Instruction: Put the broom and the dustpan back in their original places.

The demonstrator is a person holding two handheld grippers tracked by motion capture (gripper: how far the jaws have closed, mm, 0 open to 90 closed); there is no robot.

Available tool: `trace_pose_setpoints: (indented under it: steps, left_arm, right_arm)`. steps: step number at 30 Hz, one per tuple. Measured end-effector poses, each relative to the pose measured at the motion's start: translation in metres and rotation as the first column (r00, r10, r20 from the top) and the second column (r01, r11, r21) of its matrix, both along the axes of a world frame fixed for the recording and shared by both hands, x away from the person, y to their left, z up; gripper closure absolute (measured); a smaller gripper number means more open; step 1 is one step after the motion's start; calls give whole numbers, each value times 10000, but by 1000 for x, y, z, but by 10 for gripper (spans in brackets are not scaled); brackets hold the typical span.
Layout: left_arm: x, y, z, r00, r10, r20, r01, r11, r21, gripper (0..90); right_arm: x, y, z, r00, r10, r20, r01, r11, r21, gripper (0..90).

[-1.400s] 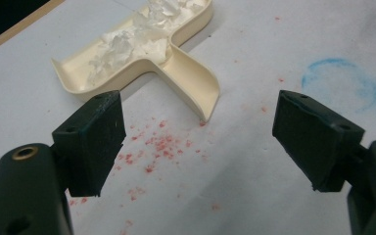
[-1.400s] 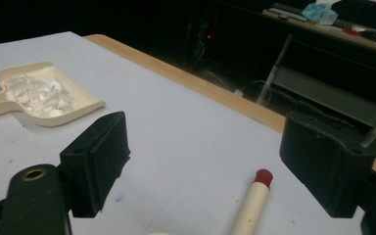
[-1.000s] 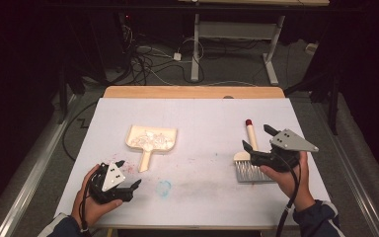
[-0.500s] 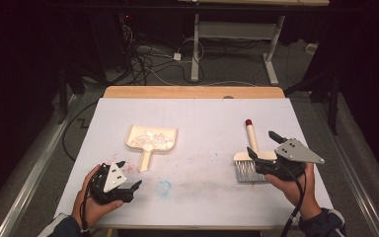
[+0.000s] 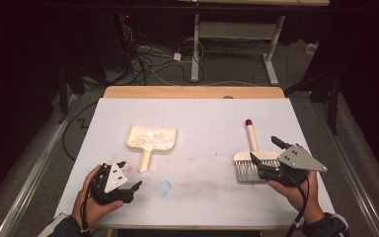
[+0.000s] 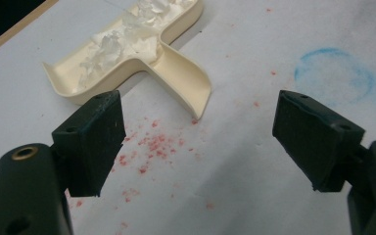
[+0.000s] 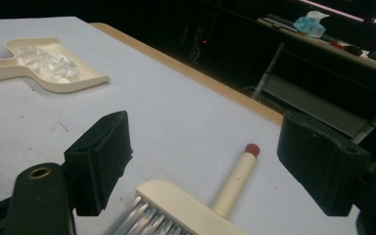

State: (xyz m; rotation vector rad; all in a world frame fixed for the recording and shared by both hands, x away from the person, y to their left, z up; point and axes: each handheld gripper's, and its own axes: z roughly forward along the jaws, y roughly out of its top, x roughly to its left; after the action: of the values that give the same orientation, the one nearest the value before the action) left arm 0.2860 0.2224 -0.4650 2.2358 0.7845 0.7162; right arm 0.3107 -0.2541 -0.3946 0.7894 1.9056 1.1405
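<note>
Brush (image 7: 186, 205) bristles cut off, btm edge

A dustpan (image 5: 151, 140) holding scraps (image 5: 150, 138) is being shown lying left on the surface (image 5: 202, 118), a brush (image 5: 249, 158) right, each gripper nearer the person.

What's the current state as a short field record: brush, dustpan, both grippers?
brush: lies flat on the white table, bristles toward the person, red-tipped handle pointing away
dustpan: cream, flat on the table, holds white scraps
right gripper: open, by the brush head, not gripping it
left gripper: open, near the dustpan handle, apart from it
table marks: red specks, blue ring
</note>
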Motion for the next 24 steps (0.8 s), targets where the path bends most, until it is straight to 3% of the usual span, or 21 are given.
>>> trace_pose_setpoints:
  steps: [8, 24]
  left_arm:
    - [0, -1, 0, 10000, -35, 24, 35, 10000, 60, 195]
    - [0, -2, 0, 9999, -148, 51, 146, 9996, 228, 195]
  right_arm:
    - [-3, -5, -10, 10000, -75, -16, 75, 9998, -202, 214]
    - [-10, -20, -30, 9998, -147, -129, 145, 9998, -138, 216]
